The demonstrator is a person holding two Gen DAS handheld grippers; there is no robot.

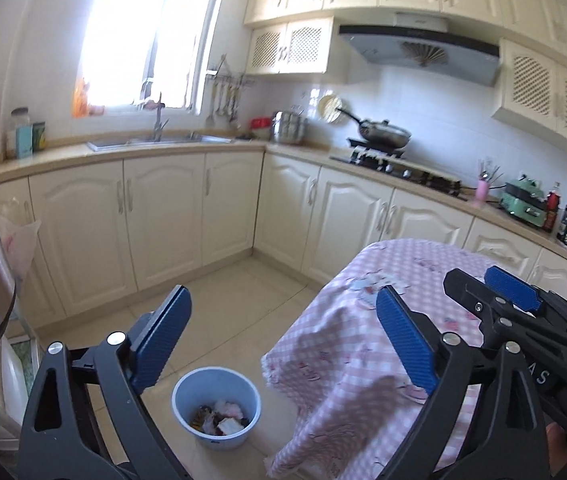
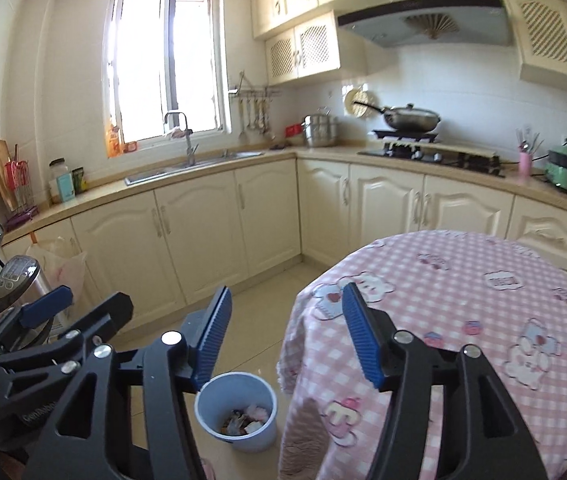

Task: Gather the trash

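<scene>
Scanning the pink checked tablecloth (image 2: 483,300) for leftover scraps looks like the sensible next move, since the trash (image 2: 245,420) already lies in the blue bin (image 2: 235,390) on the floor beside the table. From here the cloth seems bare, though its far edge is hard to read. Both tools are tilted slightly downward, side by side: the left gripper (image 1: 283,340) is spread wide and empty, and the right gripper (image 2: 287,340) is parted with nothing between its pads.
</scene>
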